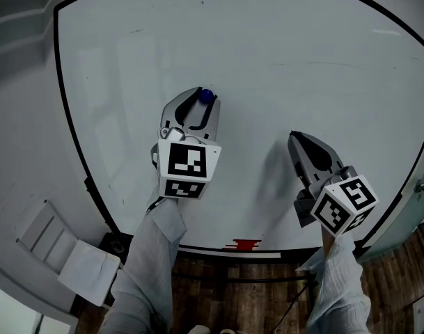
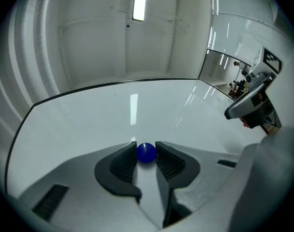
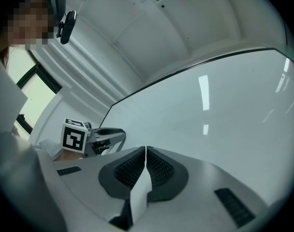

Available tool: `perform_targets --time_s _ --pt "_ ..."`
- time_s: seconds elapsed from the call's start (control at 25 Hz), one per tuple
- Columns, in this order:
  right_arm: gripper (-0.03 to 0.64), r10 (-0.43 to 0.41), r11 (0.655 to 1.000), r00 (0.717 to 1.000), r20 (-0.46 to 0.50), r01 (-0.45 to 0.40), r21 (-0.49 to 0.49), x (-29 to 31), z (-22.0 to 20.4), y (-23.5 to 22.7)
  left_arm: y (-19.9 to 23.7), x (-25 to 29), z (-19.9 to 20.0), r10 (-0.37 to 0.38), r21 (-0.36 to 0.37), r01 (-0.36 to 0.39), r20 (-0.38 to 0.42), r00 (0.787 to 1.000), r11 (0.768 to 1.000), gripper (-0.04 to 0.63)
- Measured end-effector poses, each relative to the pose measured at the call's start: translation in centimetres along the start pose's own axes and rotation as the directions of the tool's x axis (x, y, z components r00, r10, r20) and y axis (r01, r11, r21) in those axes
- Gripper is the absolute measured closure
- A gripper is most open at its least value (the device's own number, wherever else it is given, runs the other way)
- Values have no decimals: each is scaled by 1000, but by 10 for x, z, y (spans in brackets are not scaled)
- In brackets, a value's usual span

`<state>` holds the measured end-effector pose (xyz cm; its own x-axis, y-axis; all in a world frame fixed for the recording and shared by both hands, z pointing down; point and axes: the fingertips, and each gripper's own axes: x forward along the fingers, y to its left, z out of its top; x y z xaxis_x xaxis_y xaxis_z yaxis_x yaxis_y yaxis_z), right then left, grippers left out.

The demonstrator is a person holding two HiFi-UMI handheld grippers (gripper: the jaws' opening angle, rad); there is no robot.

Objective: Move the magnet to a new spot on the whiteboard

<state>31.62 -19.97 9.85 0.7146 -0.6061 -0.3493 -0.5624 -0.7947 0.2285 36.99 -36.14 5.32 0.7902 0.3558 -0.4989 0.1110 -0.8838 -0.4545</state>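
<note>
Head view first, biggest thing to smallest. One whiteboard (image 1: 288,61), black-rimmed, filling most of the picture, bare white but for a small red mark (image 1: 245,244) on its lower rim at 6 o'clock. Two grippers over it, each with one marker cube at the rear and a grey-sleeved arm behind. Left gripper (image 1: 205,100) just off the picture's centre, nose aimed toward 12 o'clock, pinching the magnet (image 1: 207,95) at its tip. Right gripper (image 1: 293,136) toward 4 o'clock, well apart from the left one, pressed together on nothing and taking no part. One magnet only: small, round, blue, toward 10 o'clock from the right gripper's tip and apparently resting against the board.

Left gripper view: ribbed black pads (image 2: 122,163) touching the blue ball on both sides, low in the frame at 6 o'clock, white board all round it. Right gripper view: pads closed flat on each other, nothing between.

Step in hand, by judgement: grasp made, move not yet begun. Next move likely calls for a steady squeeze while pulling or sliding the magnet free of the board's hold, then carrying toward any bare patch, say 2 o'clock, and seating flat before letting go. Some risk of the smooth round body squirting out from between the pads.
</note>
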Motion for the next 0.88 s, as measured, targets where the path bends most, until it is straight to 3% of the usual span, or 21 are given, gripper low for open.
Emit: perform_targets --time_s 0.12,0.36,0.88 --pt "584 -9 1000 1000 -6 9 -5 -1 -1 -2 10 -6 6 16 -36 -15 30 999 999 472" --pt "584 -12 1000 1000 -20 12 -3 -14 -7 8 16 -27 6 27 -65 -26 15 1000 998 471" --pt "584 12 1000 998 -57 -10 29 -11 -35 30 28 -71 -35 30 -146 -40 -67 997 989 471"
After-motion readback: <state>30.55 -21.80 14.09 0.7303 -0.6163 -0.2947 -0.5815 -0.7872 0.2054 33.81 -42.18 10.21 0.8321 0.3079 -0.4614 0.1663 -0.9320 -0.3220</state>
